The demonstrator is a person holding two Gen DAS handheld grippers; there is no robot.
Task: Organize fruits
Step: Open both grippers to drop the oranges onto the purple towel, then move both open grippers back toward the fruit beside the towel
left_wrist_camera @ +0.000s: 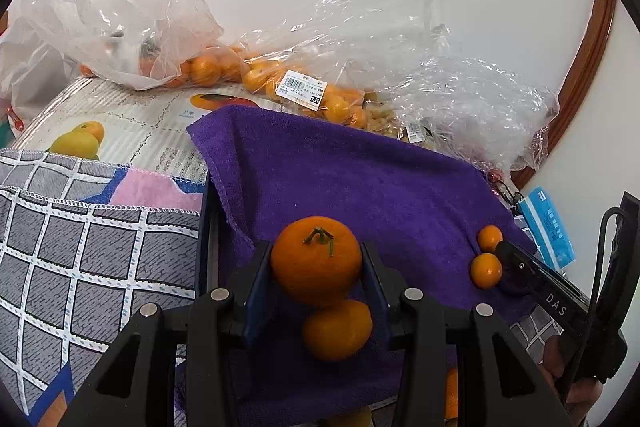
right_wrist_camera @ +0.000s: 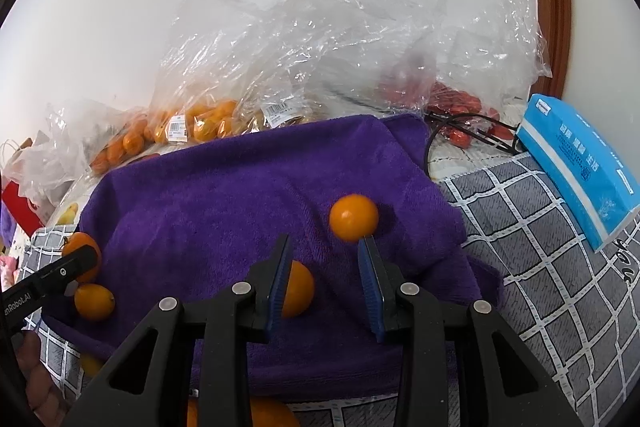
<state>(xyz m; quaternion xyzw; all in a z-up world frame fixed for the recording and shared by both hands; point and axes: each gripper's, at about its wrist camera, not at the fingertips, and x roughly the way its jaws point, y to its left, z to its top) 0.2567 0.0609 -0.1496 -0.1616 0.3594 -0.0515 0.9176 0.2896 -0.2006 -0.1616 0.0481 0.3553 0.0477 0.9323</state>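
1. Purple towel [left_wrist_camera: 360, 179] spread over a grey checked cloth [left_wrist_camera: 80, 247], white wall behind.
2. Left gripper [left_wrist_camera: 316, 263]: clamped on a stemmed orange [left_wrist_camera: 316, 259], held just above a second orange [left_wrist_camera: 336, 329] on the towel.
3. Right gripper [right_wrist_camera: 324, 263]: jaws apart with nothing between them; one small orange [right_wrist_camera: 354, 217] just past the right fingertip, another [right_wrist_camera: 298, 289] partly hidden behind the left finger.
4. Further out: bagged oranges [left_wrist_camera: 256, 75] along the wall, red fruit in plastic [right_wrist_camera: 452, 103], blue tissue pack [right_wrist_camera: 576, 167].
5. Progress, as a judgement: early, with four loose fruits out on the towel and most still in bags.
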